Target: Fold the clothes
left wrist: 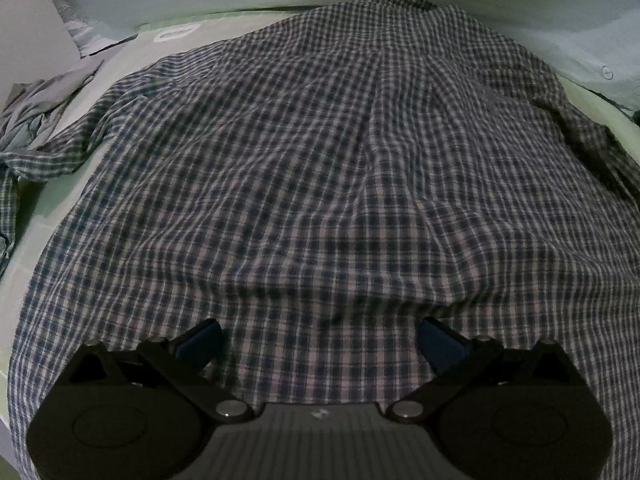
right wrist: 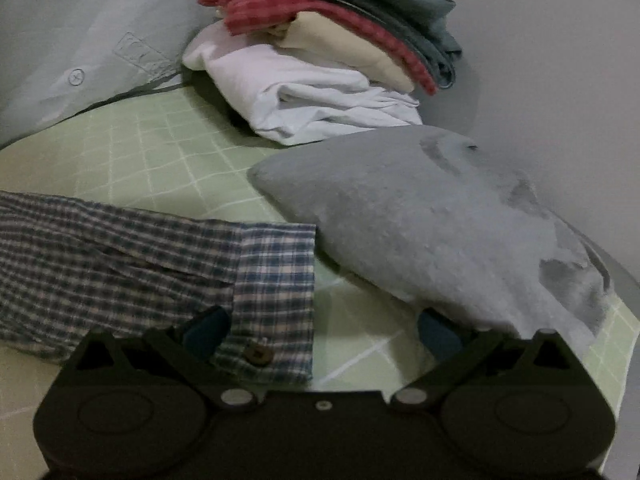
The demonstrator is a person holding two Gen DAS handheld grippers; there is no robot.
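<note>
1. The checked shirt (left wrist: 320, 168) is lying spread out on the bed (right wrist: 152, 148), back side up as far as I can judge, with its collar at the far end and its hem at the near end.
2. The left hand-held gripper (left wrist: 320, 340) is hovering over the near hem with its jaws spread wide, holding nothing; cloth is showing between the two fingers.
3. The right hand-held gripper (right wrist: 324, 332) is also standing wide and empty, its left finger (right wrist: 206, 334) lying over the sleeve cuff (right wrist: 276, 300), just beside the cuff's brown button (right wrist: 258, 354).
4. The step in hand looks like taking the sleeve to fold it in across the body, so the right one is wanting to shift left until the cuff's edge sits between both fingers before closing.
5. Pinching the doubled cuff band, not the thin sleeve cloth behind it, should be giving the firmer hold.
6. The grey pillow (right wrist: 440, 220) is lying just right of the cuff, so lifting low and drawing the sleeve left should be keeping clear of it.
7. The left one could be pressing the hem flat so the body is not dragging along.
8. The stack of folded clothes (right wrist: 320, 52) is sitting at the far end, well apart, likely where this one is ending up.
</note>
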